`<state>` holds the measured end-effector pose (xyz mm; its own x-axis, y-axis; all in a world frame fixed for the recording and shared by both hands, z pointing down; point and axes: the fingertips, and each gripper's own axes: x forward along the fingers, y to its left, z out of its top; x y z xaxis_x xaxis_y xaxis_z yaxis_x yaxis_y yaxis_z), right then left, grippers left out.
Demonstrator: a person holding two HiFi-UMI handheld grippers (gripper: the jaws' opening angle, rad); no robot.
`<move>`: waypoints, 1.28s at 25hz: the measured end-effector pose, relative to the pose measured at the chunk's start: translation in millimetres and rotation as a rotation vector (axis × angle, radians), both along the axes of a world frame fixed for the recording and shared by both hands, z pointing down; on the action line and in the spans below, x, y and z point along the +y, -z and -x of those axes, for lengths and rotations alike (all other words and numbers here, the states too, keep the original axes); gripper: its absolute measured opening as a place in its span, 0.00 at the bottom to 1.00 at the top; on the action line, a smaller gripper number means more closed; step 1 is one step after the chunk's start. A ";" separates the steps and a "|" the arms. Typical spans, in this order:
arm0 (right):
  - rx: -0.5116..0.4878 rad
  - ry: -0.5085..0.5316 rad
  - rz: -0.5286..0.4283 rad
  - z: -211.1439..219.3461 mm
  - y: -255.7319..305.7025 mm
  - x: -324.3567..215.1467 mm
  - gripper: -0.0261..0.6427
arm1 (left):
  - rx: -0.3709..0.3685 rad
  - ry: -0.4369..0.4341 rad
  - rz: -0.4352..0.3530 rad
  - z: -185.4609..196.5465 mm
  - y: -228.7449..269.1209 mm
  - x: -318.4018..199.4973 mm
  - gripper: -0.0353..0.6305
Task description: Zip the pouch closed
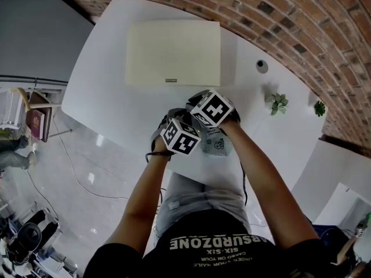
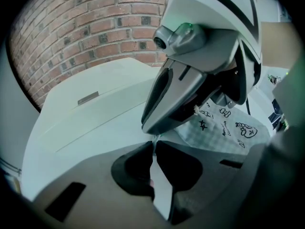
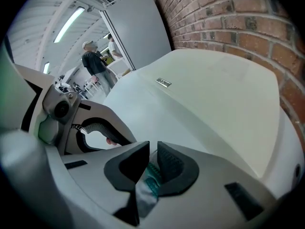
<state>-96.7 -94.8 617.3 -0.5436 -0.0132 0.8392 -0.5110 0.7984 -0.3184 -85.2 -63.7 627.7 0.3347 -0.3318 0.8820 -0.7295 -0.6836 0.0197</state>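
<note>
A white checked pouch with black doodles lies near the front edge of the white table. It also shows in the left gripper view as the pouch below the right gripper's body. My left gripper is shut on a thin white edge of the pouch. My right gripper is shut on the pouch's teal zipper strip. In the head view both marker cubes, left and right, sit close together over the pouch and hide the fingertips.
A flat cream box lies at the table's far middle. A small round object and two small plants stand to the right by the brick wall. People stand in the room beyond.
</note>
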 end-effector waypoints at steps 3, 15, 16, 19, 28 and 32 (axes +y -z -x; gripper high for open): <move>0.009 0.012 -0.009 1.0 -0.9 0.4 0.11 | -0.006 -0.005 0.006 0.0 -0.1 0.0 0.10; -0.045 -0.055 0.065 -2.2 2.9 -2.1 0.06 | -0.011 -0.016 0.032 0.3 -0.3 -0.3 0.10; -0.048 -0.064 0.074 -3.6 2.6 -2.4 0.06 | -0.011 -0.013 0.031 0.0 -0.8 -0.3 0.10; -0.059 -0.094 0.099 -7.1 2.7 -3.5 0.05 | -0.007 -0.002 0.034 -0.7 -1.5 -0.5 0.10; -0.005 -0.178 0.079 -29.6 1.0 -14.1 0.04 | 0.003 0.017 0.043 1.2 -1.0 -0.9 0.09; -0.050 -0.193 0.104 -38.9 6.6 -14.4 0.04 | -0.013 -0.001 0.034 1.6 -0.7 -0.6 0.09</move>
